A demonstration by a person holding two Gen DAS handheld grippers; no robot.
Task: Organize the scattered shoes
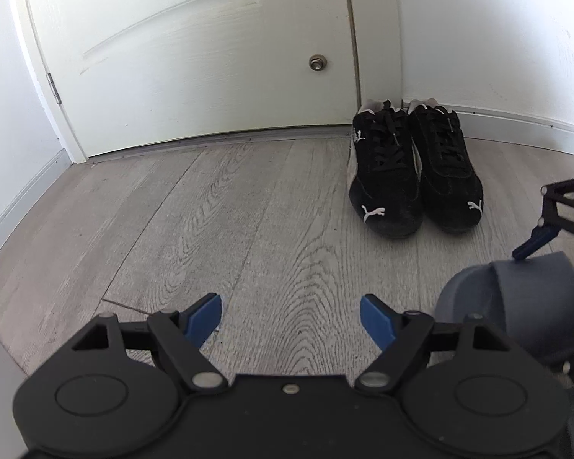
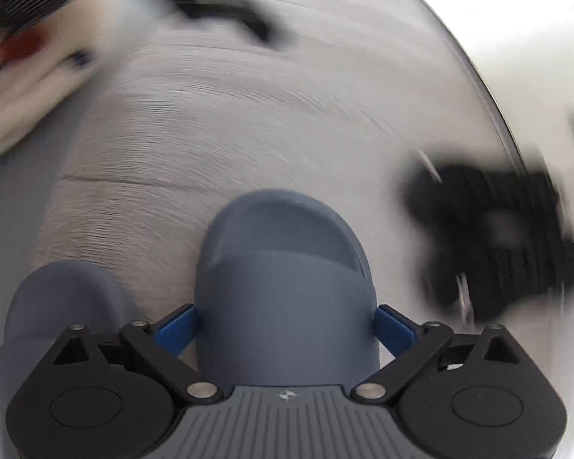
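Right claw (image 2: 285,329) grips slipper (image 2: 283,267) | left view: sneakers (image 1: 413,168) at door (image 1: 191,46)

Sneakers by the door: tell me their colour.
Black sneakers with white logos, clearest in the left wrist view.

Left wrist view: you look low across the wood floor (image 1: 225,206) toward the white door (image 1: 195,49) and corner, black sneakers (image 1: 413,168) at middle range. Right wrist view: you look steeply down, close over a grey-blue slide (image 2: 283,279); surroundings blurred. Shared: floor, sneakers, slide (image 1: 516,302).
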